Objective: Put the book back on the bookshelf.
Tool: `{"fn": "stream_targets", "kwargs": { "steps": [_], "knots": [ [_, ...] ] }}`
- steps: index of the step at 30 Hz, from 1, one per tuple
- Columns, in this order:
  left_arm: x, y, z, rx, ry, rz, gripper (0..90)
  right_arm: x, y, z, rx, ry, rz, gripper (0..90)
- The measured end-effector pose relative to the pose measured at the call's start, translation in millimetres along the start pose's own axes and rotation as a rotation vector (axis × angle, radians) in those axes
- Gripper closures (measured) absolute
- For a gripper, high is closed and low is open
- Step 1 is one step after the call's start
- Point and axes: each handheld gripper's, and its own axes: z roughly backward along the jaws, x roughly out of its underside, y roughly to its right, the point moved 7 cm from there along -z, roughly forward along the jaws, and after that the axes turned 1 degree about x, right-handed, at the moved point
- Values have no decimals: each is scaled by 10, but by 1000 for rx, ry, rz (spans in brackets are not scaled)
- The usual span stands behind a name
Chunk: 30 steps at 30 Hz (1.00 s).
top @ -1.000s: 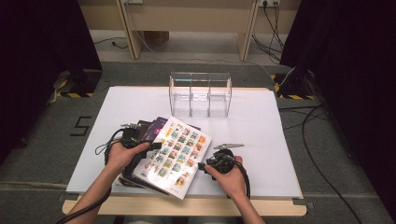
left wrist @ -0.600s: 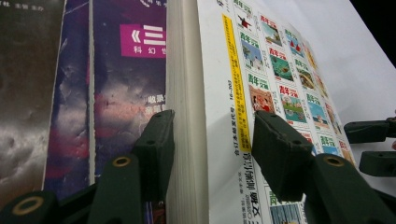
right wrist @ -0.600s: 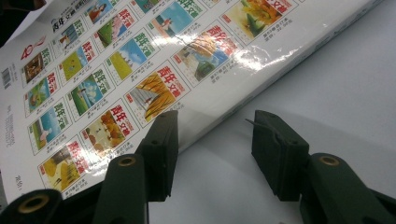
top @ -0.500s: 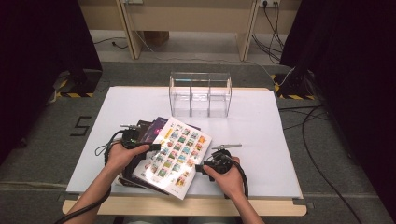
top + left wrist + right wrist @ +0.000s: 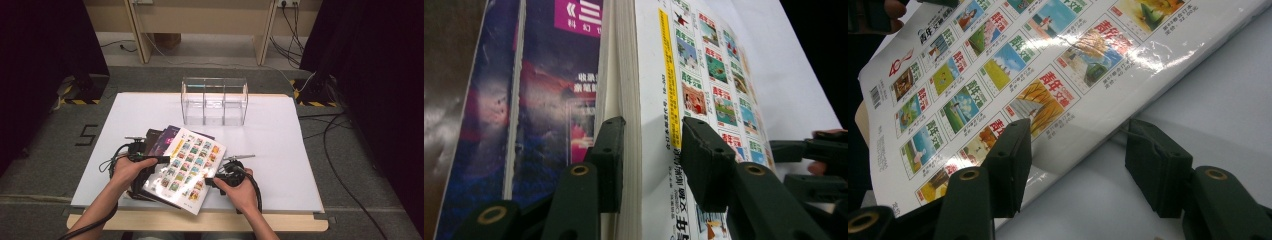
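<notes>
Left gripper (image 5: 644, 150) has been closing, its fingers now straddling the spine edge of the top magazine (image 5: 187, 167) but not visibly clamped; right gripper (image 5: 1078, 160) has just spread wide, gripping nothing. Magazine lies on the stack at the surface's near side, clear rack (image 5: 215, 100) unfilled

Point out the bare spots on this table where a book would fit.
The white table top is bare from the clear three-slot organizer to the right edge, and between it and the right gripper. The back-left corner beside the organizer is bare too. The front left is crowded: the stack of books, the left gripper and both hands.
</notes>
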Motion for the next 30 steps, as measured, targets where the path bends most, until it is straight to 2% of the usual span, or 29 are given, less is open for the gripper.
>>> {"fn": "stream_targets", "kwargs": {
  "steps": [2,3,4,5,6,8,10,11,13,14,15,19,22,23,26,28,30],
  "knots": [
    [11,24,19,16,-1,6,642,1,6,3,-6,0,-4,452],
    [40,92,50,54,-15,12,647,-5,16,5,-9,-2,-2,455],
    [40,92,50,54,-15,12,650,-7,18,5,-10,-6,3,456],
    [92,153,47,56,-38,-17,650,-9,16,4,-8,-8,3,456],
    [105,161,49,45,-37,-26,644,-11,16,3,-8,-8,9,456],
    [110,165,51,43,-35,-26,652,-11,16,4,-7,-8,8,456],
    [120,172,64,49,-42,-38,698,-8,18,8,-7,-9,8,456],
    [139,206,92,70,-42,-47,728,-11,21,11,-7,-12,12,457],
    [153,222,106,67,-37,-59,751,-27,34,16,-6,-14,27,461],
    [177,239,120,61,-33,-79,751,-27,34,16,-6,-14,27,461],
    [246,255,142,45,-19,-113,757,-84,65,40,20,8,46,485],
    [369,256,201,23,9,-149,760,-289,203,62,50,38,20,462],
    [419,229,231,4,28,-158,763,-466,319,29,79,39,2,452],
    [466,170,254,-22,52,-167,763,-521,351,17,84,39,-4,449],
    [492,135,272,-11,67,-148,762,-617,408,-13,84,40,-21,444],
    [501,127,277,-14,68,-146,760,-702,436,-68,73,29,-31,431],
    [498,125,275,-16,63,-150,760,-730,445,-115,41,23,-62,425]
  ]
}}
